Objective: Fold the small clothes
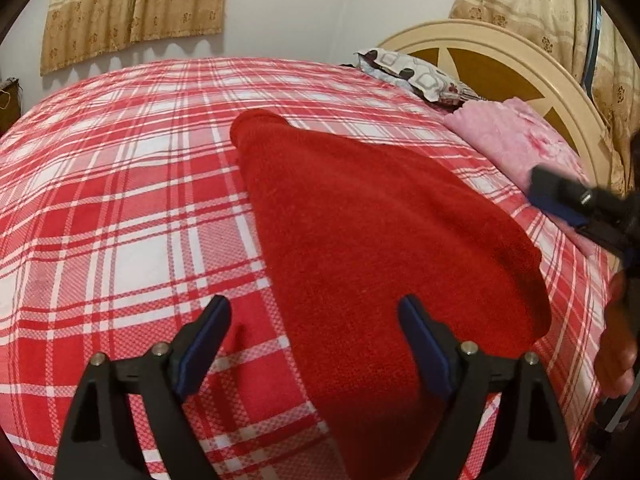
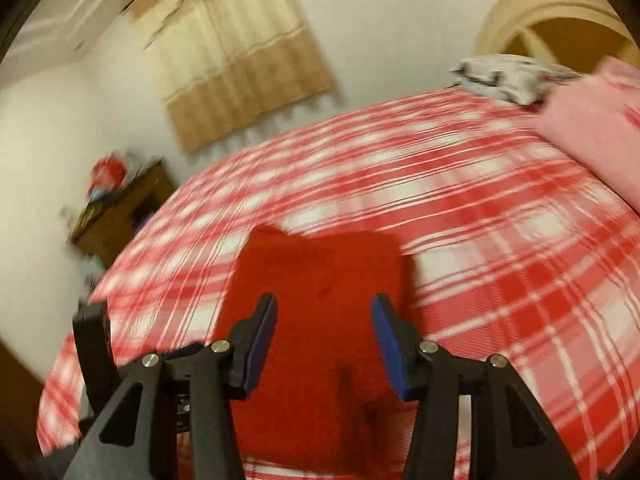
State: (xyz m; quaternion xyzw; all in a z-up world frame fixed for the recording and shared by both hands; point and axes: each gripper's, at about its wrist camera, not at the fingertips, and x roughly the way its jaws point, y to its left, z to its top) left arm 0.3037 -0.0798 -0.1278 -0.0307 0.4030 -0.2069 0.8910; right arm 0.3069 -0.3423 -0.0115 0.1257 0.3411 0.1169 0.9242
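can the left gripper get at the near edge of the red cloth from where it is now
Probably yes: the left gripper stands open just over the red cloth, nothing lies between, and the right gripper is off to the side.

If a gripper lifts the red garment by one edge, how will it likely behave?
The red garment would probably droop: it lies soft and rounded on the plaid bedspread. Its fuzzy knit surface suggests good grip. Folded layers may slide open.

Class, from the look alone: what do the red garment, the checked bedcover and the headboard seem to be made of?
Red garment: seemingly a fuzzy knit or fleece; matte, nubbly pile, soft rounded fold edges.
Checked bedcover: probably woven cotton or a blend; flat, matte, with fine woven-looking checks in the red bands.
Headboard: likely painted wood, cream frame with brown panels; smooth, rigid curve. The paint hides the grain, so unsure.
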